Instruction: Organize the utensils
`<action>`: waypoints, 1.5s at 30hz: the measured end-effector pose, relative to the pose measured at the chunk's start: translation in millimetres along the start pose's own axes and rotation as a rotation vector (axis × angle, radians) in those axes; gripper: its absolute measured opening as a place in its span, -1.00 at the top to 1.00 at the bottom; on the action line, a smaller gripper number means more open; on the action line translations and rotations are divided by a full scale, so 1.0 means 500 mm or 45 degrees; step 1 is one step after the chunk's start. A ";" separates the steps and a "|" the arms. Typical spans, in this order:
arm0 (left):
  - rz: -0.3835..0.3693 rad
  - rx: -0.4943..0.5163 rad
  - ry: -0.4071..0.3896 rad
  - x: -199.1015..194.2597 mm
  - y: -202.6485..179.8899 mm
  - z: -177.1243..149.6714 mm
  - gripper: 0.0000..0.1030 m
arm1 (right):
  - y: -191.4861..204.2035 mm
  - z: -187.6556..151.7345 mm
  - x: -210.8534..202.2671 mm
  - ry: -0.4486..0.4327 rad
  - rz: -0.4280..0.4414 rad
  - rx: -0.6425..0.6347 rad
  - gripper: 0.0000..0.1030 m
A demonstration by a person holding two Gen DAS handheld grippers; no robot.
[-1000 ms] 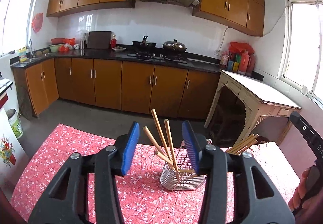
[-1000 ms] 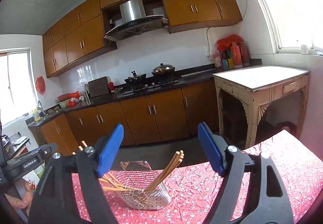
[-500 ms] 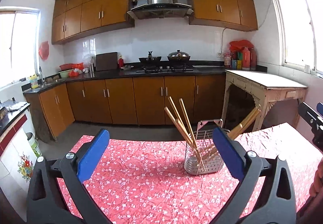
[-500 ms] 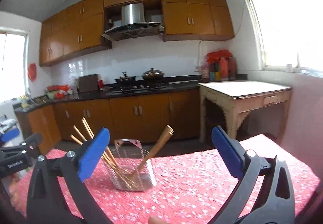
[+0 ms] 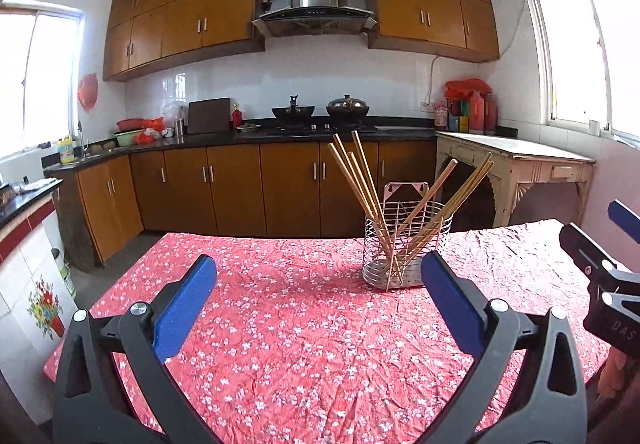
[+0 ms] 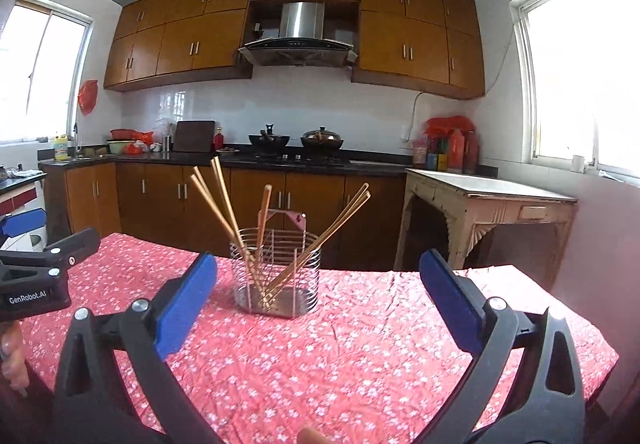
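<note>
Both claws are mine: left claw (image 5: 320,308) and right claw (image 6: 318,304) stand spread wide with nothing between the blue pads, having just been opening, and they hang low over the red floral cloth (image 5: 304,344). Ahead of them the wire holder (image 6: 276,276) stands upright on that cloth, well apart from either claw. Wooden chopsticks (image 6: 224,204) lean out of it, some left, some right.

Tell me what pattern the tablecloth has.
Red tablecloth with small white flowers, clearest in the left wrist view.
</note>
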State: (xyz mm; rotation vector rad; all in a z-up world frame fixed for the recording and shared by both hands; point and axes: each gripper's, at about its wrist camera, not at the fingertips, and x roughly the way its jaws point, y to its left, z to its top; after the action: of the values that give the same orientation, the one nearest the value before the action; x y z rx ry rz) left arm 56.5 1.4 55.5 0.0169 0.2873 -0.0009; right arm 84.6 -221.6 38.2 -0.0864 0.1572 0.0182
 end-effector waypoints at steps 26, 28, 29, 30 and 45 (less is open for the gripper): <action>0.058 0.015 -0.087 -0.065 -0.008 -0.089 -0.96 | -0.002 -0.076 -0.060 -0.098 0.089 0.078 -0.92; 0.058 0.012 -0.087 -0.064 -0.008 -0.089 -0.96 | -0.003 -0.076 -0.062 -0.101 0.089 0.077 -0.92; 0.061 0.011 -0.088 -0.064 -0.008 -0.090 -0.96 | -0.003 -0.076 -0.062 -0.102 0.087 0.077 -0.92; 0.063 0.009 -0.089 -0.065 -0.008 -0.089 -0.96 | -0.004 -0.077 -0.063 -0.102 0.088 0.079 -0.92; 0.063 0.011 -0.083 -0.067 -0.006 -0.091 -0.96 | -0.006 -0.076 -0.064 -0.089 0.097 0.096 -0.92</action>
State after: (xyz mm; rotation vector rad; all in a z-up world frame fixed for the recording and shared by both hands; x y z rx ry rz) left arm 11.6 -1.0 21.4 0.0324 0.2220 0.0462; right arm 47.3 -228.4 6.0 -0.0044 0.0914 0.0910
